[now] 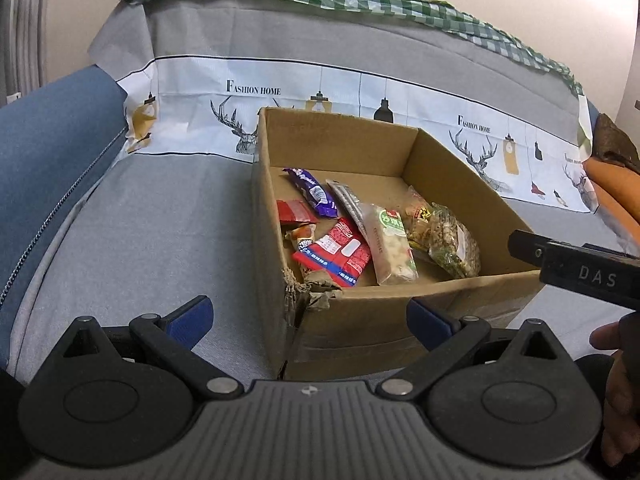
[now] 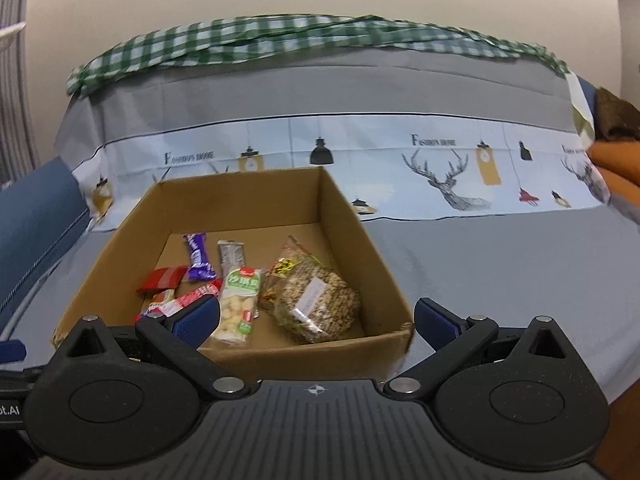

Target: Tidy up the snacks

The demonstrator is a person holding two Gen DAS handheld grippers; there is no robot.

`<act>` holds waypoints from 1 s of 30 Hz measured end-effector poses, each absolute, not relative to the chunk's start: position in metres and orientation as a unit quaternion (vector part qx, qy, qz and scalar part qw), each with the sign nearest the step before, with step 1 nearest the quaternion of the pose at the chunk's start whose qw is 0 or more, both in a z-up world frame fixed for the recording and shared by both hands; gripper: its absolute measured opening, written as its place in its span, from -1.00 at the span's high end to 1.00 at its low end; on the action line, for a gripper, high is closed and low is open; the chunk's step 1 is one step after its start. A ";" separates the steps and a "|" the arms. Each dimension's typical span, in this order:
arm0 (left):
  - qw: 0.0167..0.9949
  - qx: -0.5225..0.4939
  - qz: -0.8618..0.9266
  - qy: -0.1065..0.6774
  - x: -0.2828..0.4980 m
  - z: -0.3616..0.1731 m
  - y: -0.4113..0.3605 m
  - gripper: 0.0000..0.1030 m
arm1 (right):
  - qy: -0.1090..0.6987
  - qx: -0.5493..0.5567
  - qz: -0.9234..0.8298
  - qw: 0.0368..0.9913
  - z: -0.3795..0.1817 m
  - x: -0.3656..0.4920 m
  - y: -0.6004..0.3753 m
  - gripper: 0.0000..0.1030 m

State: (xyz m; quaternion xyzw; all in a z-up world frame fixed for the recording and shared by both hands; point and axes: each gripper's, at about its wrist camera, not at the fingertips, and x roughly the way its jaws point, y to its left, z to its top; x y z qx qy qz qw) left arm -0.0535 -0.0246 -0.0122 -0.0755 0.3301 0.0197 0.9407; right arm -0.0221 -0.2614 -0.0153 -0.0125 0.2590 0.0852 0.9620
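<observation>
Hovering low over a grey sofa cover (image 1: 152, 216), both tools pointing at an open cardboard box (image 1: 400, 320) sitting on the seat. Holding nothing: left hand-held gripper (image 1: 310, 318) spread wide, blue fingertips (image 1: 190, 318) well apart and straddling the box's torn near corner; right hand-held gripper (image 2: 318, 318) likewise spread wide and empty, hanging just in front of the box's near wall. Lying loose on the box floor, all the snacks: a purple wrapped bar (image 1: 314, 194) toward the back, a small red packet (image 1: 294, 212) beside it at the left, a red printed pouch (image 1: 336, 254) nearer the front, a long clear pack with a green label (image 1: 390, 240) in the middle, and a clear bag of mixed nuts (image 1: 454, 246) at the right, overlapping a yellow-labelled bag (image 1: 418, 212) behind it. Draping over the sofa back, a green checked cloth (image 2: 280, 36) above a printed band of deer and lamps (image 2: 452, 184).
</observation>
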 end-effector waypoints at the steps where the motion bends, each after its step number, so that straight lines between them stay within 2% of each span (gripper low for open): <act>1: 0.941 -0.074 0.019 0.330 -0.053 -0.012 -0.025 -0.99 | 0.259 -0.017 0.086 0.962 -0.016 -0.022 -0.259 -0.99; 30: 0.950 -0.056 -0.013 0.307 -0.055 -0.015 -0.040 -0.99 | 0.259 -0.030 0.085 0.962 -0.016 -0.022 -0.255 -0.99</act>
